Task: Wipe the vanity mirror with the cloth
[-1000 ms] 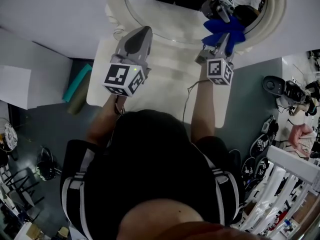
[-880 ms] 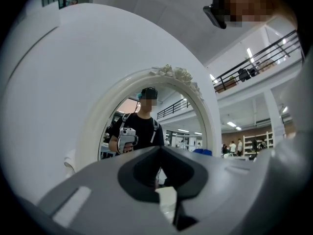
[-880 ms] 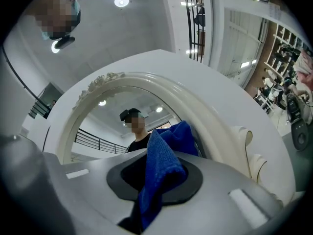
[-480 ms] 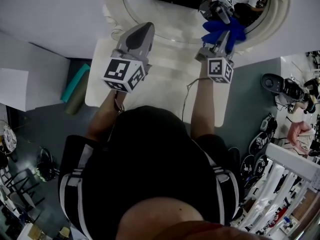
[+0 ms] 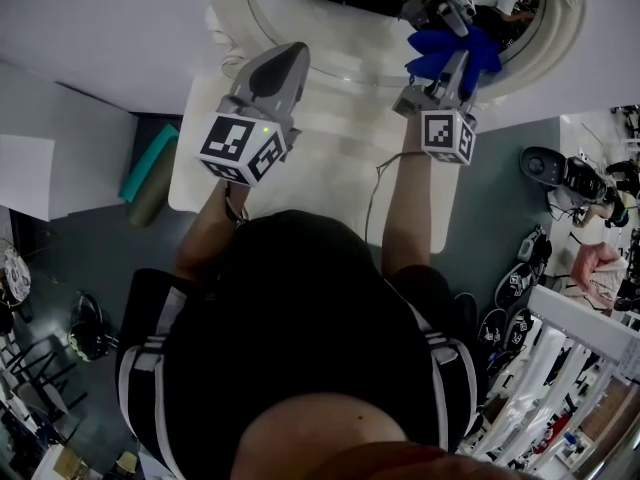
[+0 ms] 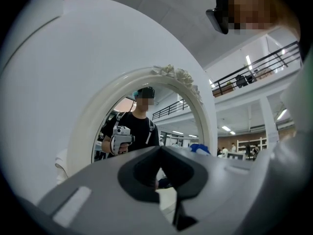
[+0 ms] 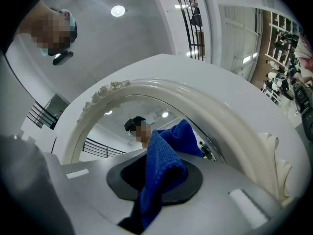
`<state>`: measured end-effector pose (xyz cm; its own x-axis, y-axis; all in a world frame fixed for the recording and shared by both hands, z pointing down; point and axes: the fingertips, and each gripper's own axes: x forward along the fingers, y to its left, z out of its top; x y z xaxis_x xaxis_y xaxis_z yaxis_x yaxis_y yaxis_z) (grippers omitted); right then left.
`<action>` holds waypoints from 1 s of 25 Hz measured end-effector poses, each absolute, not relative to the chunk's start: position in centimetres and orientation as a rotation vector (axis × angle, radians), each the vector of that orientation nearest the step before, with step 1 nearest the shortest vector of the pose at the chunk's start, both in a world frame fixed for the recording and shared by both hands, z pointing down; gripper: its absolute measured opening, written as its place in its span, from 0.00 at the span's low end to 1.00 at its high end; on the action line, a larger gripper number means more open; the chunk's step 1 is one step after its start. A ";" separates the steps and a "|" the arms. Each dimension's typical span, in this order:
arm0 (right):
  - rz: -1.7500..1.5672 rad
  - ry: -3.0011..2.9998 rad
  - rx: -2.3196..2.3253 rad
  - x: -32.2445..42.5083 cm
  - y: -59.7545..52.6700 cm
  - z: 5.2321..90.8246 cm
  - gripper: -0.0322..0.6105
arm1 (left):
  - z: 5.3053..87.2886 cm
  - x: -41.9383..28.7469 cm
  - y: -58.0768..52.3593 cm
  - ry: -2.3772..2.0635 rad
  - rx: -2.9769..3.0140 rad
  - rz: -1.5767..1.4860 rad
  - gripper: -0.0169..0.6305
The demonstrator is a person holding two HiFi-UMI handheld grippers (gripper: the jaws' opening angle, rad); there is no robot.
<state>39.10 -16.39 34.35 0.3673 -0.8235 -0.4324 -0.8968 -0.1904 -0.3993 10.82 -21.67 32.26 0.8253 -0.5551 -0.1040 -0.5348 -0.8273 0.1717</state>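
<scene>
Black shirt (image 5: 300, 308) fills the near field. Person stands at a white desk (image 5: 330, 173), both arms reached forward, one tool in each hand.

Left tool (image 5: 289, 58): jaws together, nothing between them. It is held above the back part of the desk with its tip pointing at the lower left of the mirror (image 5: 232, 28). Whether the tip touches the frame cannot be told.

Right tool (image 5: 457, 63): jaws clamped on the blue cloth (image 5: 445, 46). The cloth is folded and runs up out of the jaws, its loose end fanned out past the tip. That end meets its own reflection on the glass, at the right side of the mirror.

Mirror: rounded, with a thick white moulded frame and a carved ornament on the crown. It stands upright at the back of the desk, against a white wall (image 5: 100, 28). The glass reflects the person, both tools and the cloth.

Off to the sides: grey floor (image 5: 500, 208), with a teal roll (image 5: 150, 168) lying left of the desk.
</scene>
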 end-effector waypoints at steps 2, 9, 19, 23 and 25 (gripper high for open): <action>0.180 1.485 -2.043 39.0 -16.6 33.8 0.11 | 32.1 10.6 -21.8 -0.872 2.872 -0.228 0.04; 0.253 1.536 -2.074 37.3 -17.5 30.8 0.11 | 31.8 9.0 -22.2 -0.876 2.847 -0.240 0.04; 0.321 1.610 -2.055 34.4 -19.3 26.8 0.11 | 31.3 7.4 -22.3 -0.915 2.856 -0.262 0.04; 0.369 1.663 -2.038 32.2 -20.5 24.7 0.11 | 31.4 6.5 -22.4 -0.926 2.847 -0.267 0.04; 0.399 1.685 -2.031 31.0 -21.2 23.8 0.11 | 31.4 6.0 -22.5 -0.934 2.843 -0.267 0.04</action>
